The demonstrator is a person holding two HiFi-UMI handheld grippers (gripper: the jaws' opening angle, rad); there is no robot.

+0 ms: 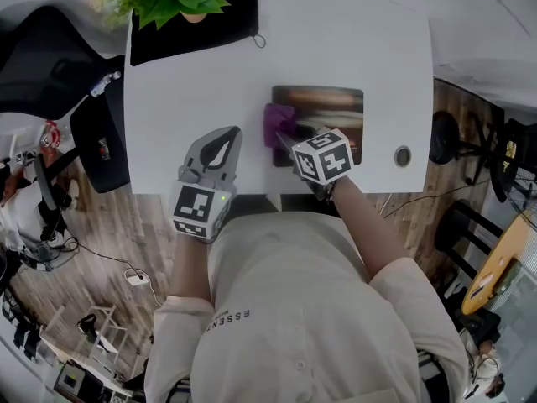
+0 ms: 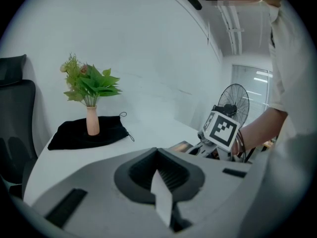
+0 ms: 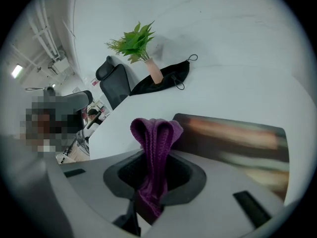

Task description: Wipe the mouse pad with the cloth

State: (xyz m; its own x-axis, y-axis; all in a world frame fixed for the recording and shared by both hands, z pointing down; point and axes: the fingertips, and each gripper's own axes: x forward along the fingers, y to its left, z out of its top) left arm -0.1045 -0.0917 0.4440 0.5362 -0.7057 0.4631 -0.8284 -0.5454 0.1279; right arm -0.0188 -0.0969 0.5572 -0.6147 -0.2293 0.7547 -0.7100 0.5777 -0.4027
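Right gripper (image 3: pixel 151 192) pinches a folded purple cloth (image 3: pixel 154 133), whose looped end stands clear of the jaws at the left edge of the mouse pad (image 1: pixel 327 112) (dark, lying flat on the white table (image 1: pixel 193 74)). Left gripper (image 2: pixel 161 192) has its jaws pressed together on nothing and sits over the table left of the pad, apart from it.
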